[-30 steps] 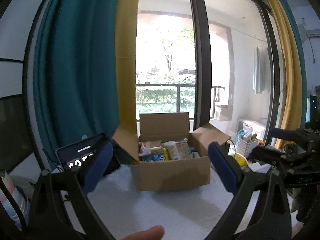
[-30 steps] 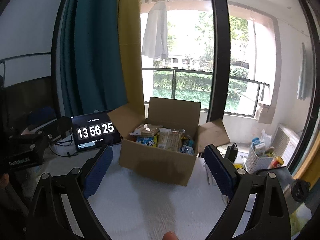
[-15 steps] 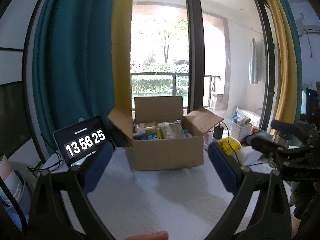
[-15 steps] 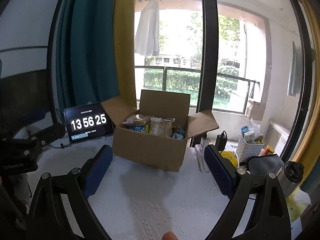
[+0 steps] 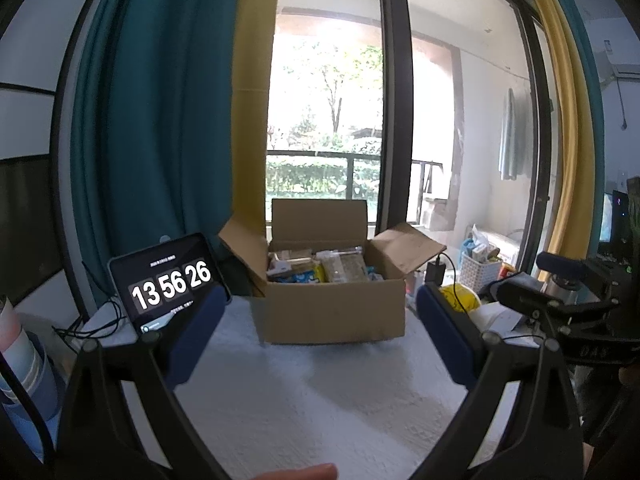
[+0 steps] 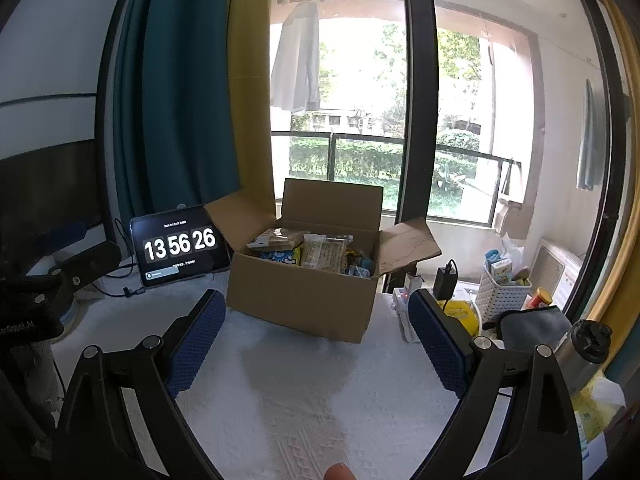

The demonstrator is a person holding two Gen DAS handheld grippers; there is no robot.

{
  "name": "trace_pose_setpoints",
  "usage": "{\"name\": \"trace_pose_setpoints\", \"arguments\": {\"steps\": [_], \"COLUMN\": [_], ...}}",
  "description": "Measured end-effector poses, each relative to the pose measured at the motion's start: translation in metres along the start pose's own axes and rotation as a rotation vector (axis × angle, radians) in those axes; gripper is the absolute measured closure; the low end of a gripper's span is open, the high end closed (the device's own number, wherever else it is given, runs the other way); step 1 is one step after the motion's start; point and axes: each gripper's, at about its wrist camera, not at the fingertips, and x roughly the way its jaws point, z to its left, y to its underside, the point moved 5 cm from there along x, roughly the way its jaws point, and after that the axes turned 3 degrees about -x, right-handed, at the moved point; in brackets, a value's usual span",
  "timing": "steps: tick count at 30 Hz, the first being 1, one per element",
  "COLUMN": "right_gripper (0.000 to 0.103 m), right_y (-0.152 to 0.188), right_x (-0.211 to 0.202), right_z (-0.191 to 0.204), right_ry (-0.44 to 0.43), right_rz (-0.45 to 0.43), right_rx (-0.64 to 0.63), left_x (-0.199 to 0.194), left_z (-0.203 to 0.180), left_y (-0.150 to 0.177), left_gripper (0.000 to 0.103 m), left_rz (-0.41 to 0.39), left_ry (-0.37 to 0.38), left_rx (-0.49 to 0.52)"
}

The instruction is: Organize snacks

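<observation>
An open cardboard box (image 5: 332,308) stands on the white cloth-covered table (image 5: 300,392), flaps spread, and also shows in the right wrist view (image 6: 300,300). Several snack packets (image 6: 316,250) fill it, among them a blue one and a clear one of biscuits; they also show in the left wrist view (image 5: 320,268). My left gripper (image 5: 316,320) is open and empty, in front of the box. My right gripper (image 6: 316,328) is open and empty, also short of the box. The other gripper's black body shows at the right in the left wrist view (image 5: 560,300).
A tablet showing 13 56 26 (image 6: 180,246) leans left of the box with cables beside it. To the right are a charger (image 6: 446,276), a yellow packet (image 6: 460,312), a white basket (image 6: 502,292) and a steel bottle (image 6: 580,352). Window and curtains stand behind.
Both views have tilted and drawn back so the box sits lower and smaller, with more table showing in front. The clock went from 25 to 26. Both grippers stay open.
</observation>
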Motion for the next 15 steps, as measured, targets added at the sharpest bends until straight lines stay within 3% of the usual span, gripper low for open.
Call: {"name": "trace_pose_setpoints", "arguments": {"steps": [15], "right_gripper": [0.008], "right_y": [0.0022], "right_x": [0.0037], "right_z": [0.0006], "right_ry": [0.001], "right_rz": [0.009], "right_rx": [0.002], "left_x": [0.0007], "left_z": [0.0022], "left_y": [0.0003], "left_gripper": [0.006], "left_rz": [0.002], "left_ry": [0.001], "left_rx": [0.004]}}
